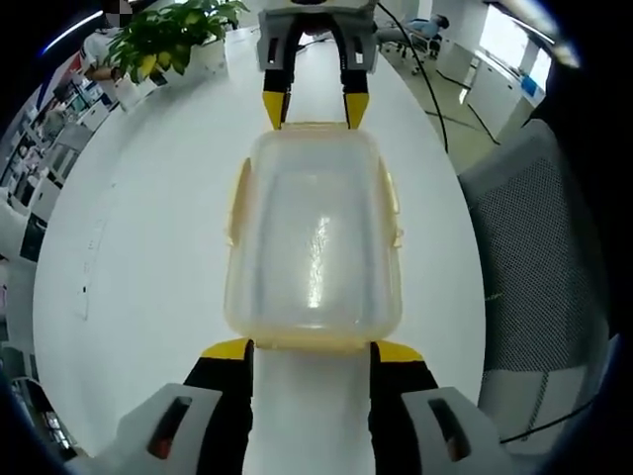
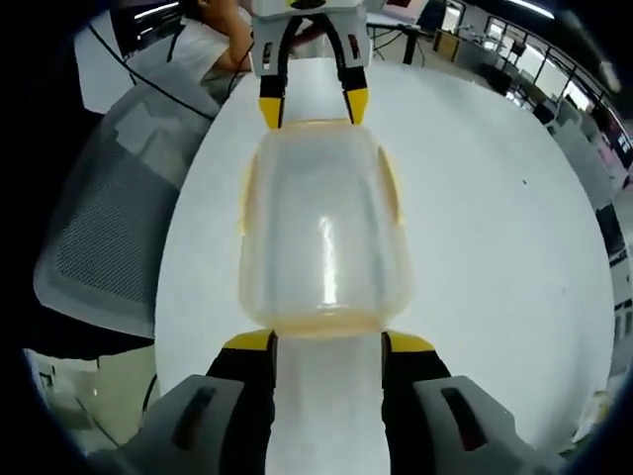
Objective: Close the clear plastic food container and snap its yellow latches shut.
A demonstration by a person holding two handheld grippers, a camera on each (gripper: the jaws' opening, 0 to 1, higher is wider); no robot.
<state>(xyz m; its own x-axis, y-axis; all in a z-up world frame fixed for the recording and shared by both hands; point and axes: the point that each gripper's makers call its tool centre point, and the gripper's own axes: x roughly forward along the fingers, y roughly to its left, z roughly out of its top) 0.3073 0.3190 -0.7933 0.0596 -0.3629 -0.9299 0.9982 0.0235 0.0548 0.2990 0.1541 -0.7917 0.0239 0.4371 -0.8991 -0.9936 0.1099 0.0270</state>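
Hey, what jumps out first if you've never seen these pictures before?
The clear container with its lid on sits mid-table, and a gripper faces each short end: the left gripper at one, the right gripper opposite, yellow-tipped fingers open. A leafy plant stands on the table's far side, and a mesh chair stands beside the table.

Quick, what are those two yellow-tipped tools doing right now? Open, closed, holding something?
Left tool: open, its tips at one end of the lidded clear container, not gripping it.
Right tool: open, its tips at the opposite end, not gripping either.
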